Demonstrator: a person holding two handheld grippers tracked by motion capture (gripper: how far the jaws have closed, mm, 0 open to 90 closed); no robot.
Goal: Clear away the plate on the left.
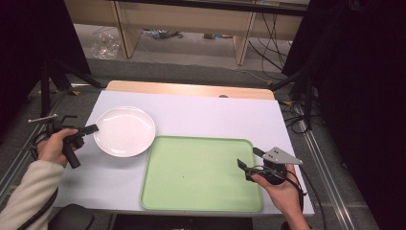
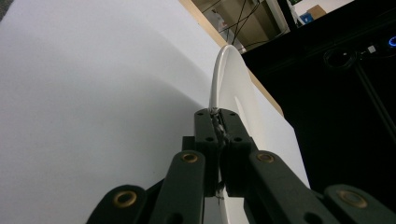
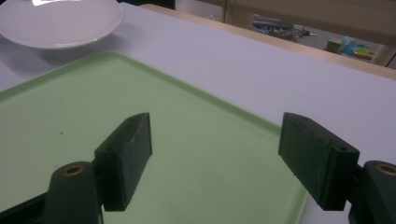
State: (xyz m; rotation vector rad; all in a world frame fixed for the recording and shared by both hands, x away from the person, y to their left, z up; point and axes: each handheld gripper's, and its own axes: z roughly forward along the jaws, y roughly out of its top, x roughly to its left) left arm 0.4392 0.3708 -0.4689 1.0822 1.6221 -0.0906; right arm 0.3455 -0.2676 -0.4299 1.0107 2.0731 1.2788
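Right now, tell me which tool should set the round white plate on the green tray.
Left. The left tool is already shut on the rim of the round white plate, which sits beside the flat green plastic tray. The right tool hangs open over the tray's right edge, holding nothing.

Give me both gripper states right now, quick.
Left gripper: closed on the rim of the white plate.
Right gripper: open, holding nothing, at the right edge of the green tray.

Plate [image 1: 125, 131] left of tray [image 1: 201, 173].
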